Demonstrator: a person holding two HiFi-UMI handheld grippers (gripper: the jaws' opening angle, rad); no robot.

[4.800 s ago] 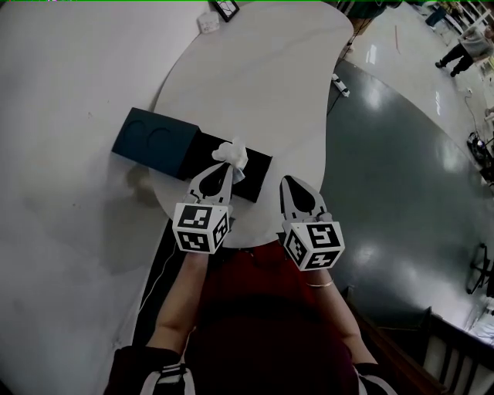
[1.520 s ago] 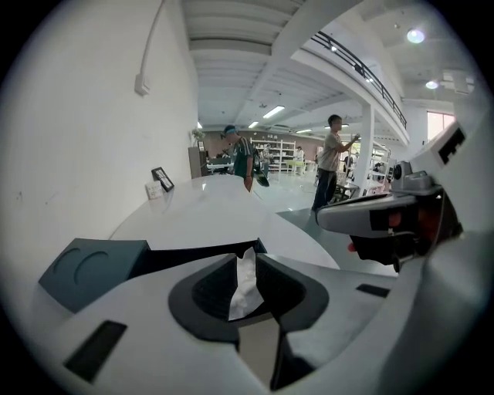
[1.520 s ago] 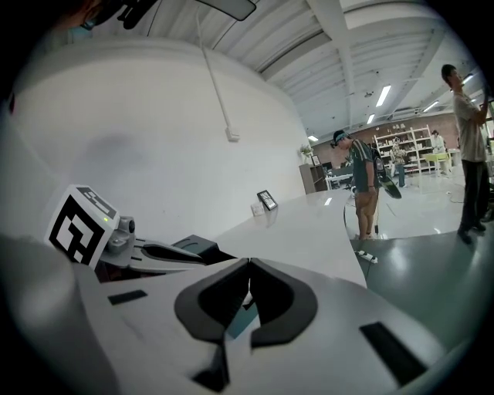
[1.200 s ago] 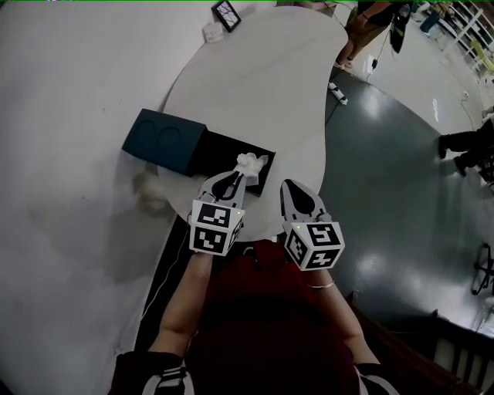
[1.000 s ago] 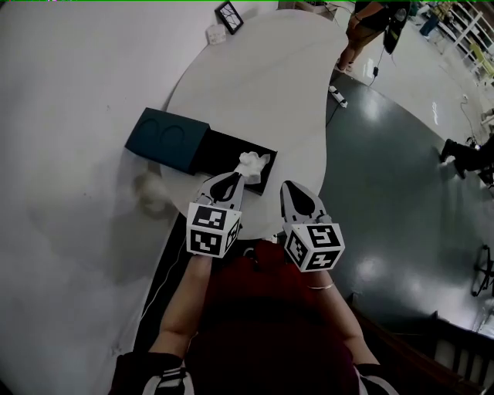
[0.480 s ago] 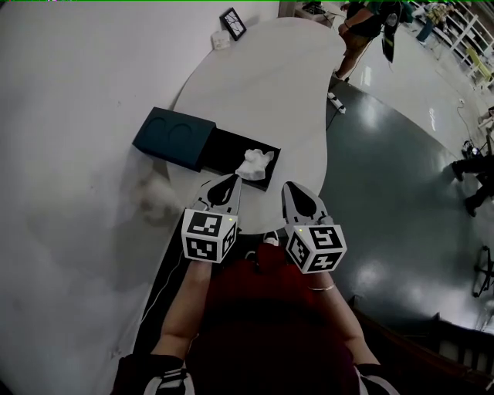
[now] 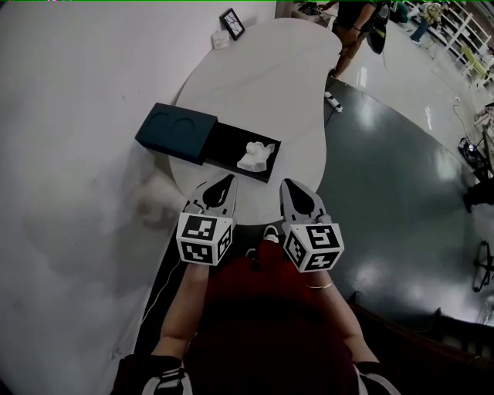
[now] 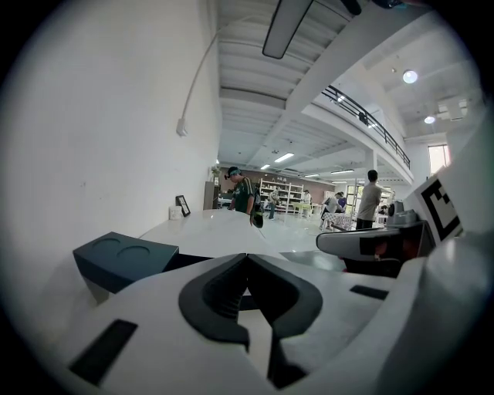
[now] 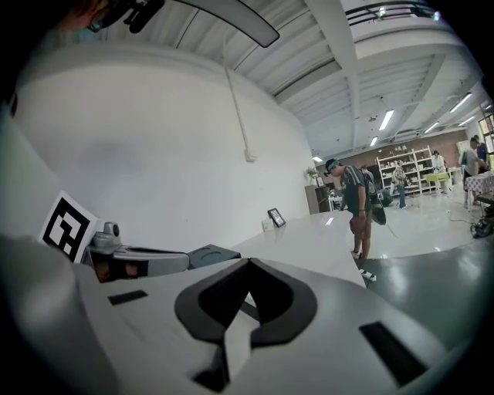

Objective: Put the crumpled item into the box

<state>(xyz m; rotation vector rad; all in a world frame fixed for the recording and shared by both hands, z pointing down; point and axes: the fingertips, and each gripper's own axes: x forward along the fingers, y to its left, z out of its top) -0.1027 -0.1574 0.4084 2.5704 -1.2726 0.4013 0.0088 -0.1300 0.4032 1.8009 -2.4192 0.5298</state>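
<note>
Crumpled item (image 7: 255,156): a white wad, paper or tissue by the look of it, lying loose in the open black tray of the box (image 7: 224,143), toward the tray's right end, with nothing gripping it. By that position the placing looks finished. Box: a shallow black tray near the table's near edge. Its teal cover (image 7: 176,133), with two round recesses on top, sits over the tray's left end. That leaves the right part open, presumably so the wad could go straight in. Left gripper (image 7: 225,182): held just short of the tray and apart from both wad and box. Its jaws are drawn together tip to tip, and its own view shows nothing between them. It sits low and level with the tabletop, pointing along the table with the teal cover off to its left. Right gripper (image 7: 289,185): beside the left one at the table's near edge, jaws likewise closed on nothing. It seems to be parked idle, since one gripper is enough for this job. Table (image 7: 262,77): white with a curved outline, standing against a white wall. Picture frame (image 7: 233,23): small, propped at the table's far end, well apart from the box. One person stands beyond the far end, and others further off in the hall.
</note>
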